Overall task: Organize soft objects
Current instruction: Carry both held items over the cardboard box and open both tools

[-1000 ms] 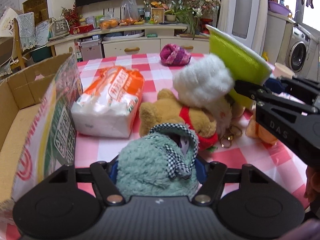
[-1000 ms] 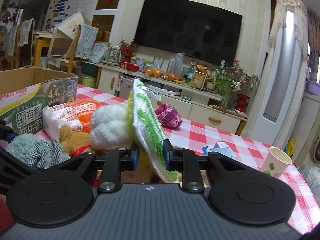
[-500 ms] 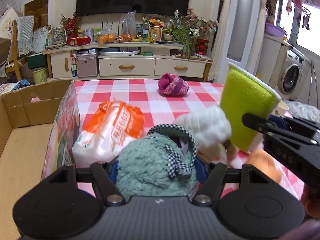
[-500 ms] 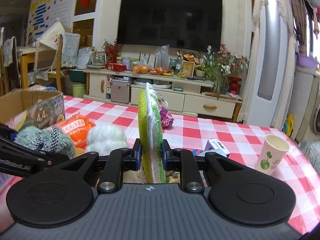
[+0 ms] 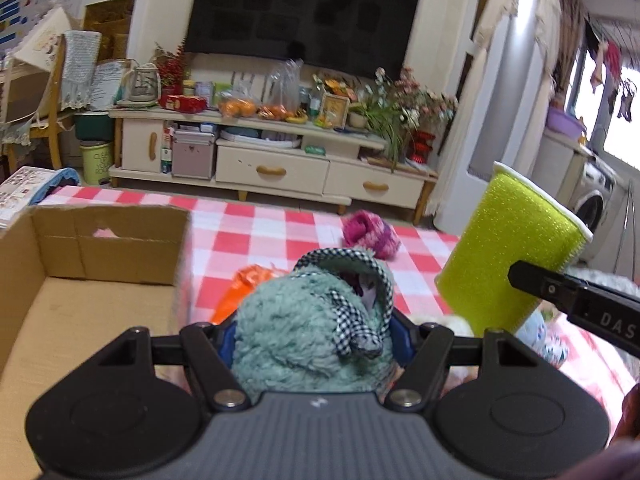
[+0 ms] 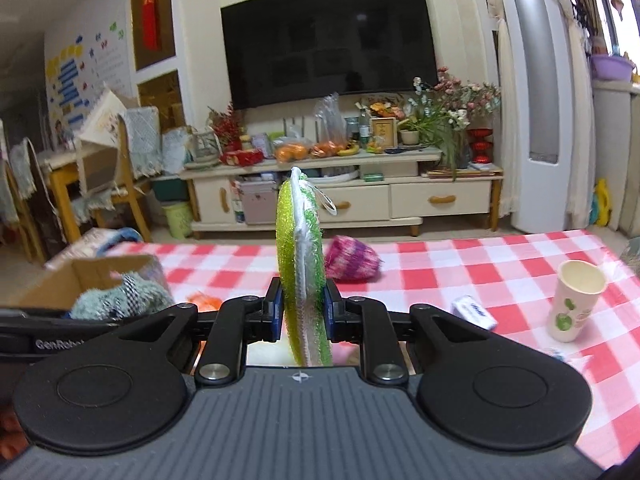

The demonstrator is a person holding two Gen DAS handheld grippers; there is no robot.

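Left wrist view: left gripper (image 5: pixel 312 336) is clamping a teal fuzzy slipper (image 5: pixel 304 332) beside the open cardboard box (image 5: pixel 80 264); right gripper (image 6: pixel 301 316) is pinching a green scrubbing pad (image 6: pixel 300 264) upright, both above the red-checked tablecloth (image 6: pixel 460 264), facing a television (image 6: pixel 328 36) and cabinet (image 6: pixel 400 200).

Cardboard box (image 5: pixel 60 280) left on table (image 6: pixel 460 264), paper cup (image 6: pixel 576 304) right, yarn ball (image 6: pixel 352 260) between

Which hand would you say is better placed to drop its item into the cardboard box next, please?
Left, probably: its tool, holding the teal plush, sits beside the cardboard box; the right tool with the green sponge is farther away.
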